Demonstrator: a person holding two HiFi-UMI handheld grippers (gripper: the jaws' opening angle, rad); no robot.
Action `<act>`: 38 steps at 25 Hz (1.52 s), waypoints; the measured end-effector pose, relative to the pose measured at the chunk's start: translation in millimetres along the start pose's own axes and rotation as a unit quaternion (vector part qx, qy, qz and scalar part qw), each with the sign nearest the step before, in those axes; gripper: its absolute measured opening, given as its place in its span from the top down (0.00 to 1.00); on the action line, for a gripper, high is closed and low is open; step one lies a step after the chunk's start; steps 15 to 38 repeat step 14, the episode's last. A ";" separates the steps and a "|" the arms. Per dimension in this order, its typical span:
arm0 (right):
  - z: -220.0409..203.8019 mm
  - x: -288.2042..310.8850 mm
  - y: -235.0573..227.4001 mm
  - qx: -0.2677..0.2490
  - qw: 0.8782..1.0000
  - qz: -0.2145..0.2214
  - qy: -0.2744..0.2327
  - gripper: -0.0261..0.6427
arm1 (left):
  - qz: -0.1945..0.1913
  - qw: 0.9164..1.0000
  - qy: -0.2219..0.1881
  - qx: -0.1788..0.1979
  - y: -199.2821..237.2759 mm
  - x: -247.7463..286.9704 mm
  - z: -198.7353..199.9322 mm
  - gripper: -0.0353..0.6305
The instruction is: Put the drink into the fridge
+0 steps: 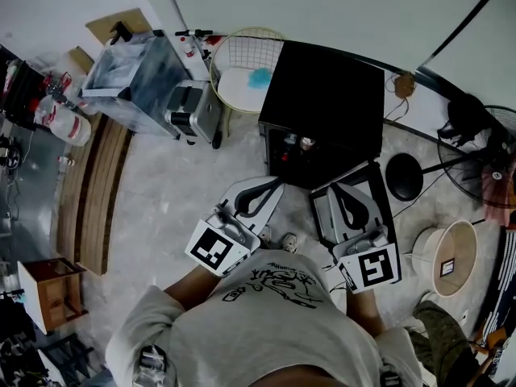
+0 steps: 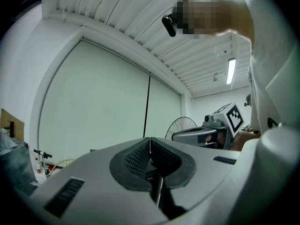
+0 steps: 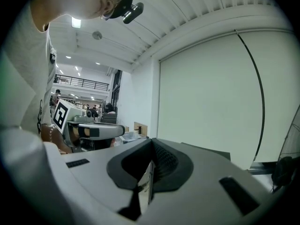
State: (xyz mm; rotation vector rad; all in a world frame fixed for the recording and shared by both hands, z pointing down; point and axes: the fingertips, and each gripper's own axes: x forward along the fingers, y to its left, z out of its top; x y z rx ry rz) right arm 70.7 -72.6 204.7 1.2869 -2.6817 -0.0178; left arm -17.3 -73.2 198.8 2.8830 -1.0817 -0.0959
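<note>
Left gripper [image 2: 150,143]: jaws pressed together, nothing caught between them. Right gripper [image 3: 150,149]: jaws likewise closed tight and empty. Both are held side by side above a pale mottled floor [image 1: 177,192], tips pointed toward a black fridge [image 1: 326,95]. The fridge is set near a white wall [image 1: 322,6]; a wire basket [image 1: 242,55] is noted on its left in the head view, a standing fan [image 1: 484,151] on its right. A can-like drink [image 1: 306,143] is glimpsed in the fridge's front, just beyond the jaws, touched by neither.
</note>
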 end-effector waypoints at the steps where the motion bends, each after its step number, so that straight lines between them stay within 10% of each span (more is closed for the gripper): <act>1: 0.1 -0.3 0.1 0.000 1.000 0.000 0.000 0.95 | 0.000 1.000 0.000 0.001 0.2 -0.1 0.2 0.91; 38: -5.2 -9.9 -2.8 -0.002 1.000 0.000 0.000 0.95 | -0.004 1.000 -0.007 0.001 -6.8 4.0 -2.5 0.91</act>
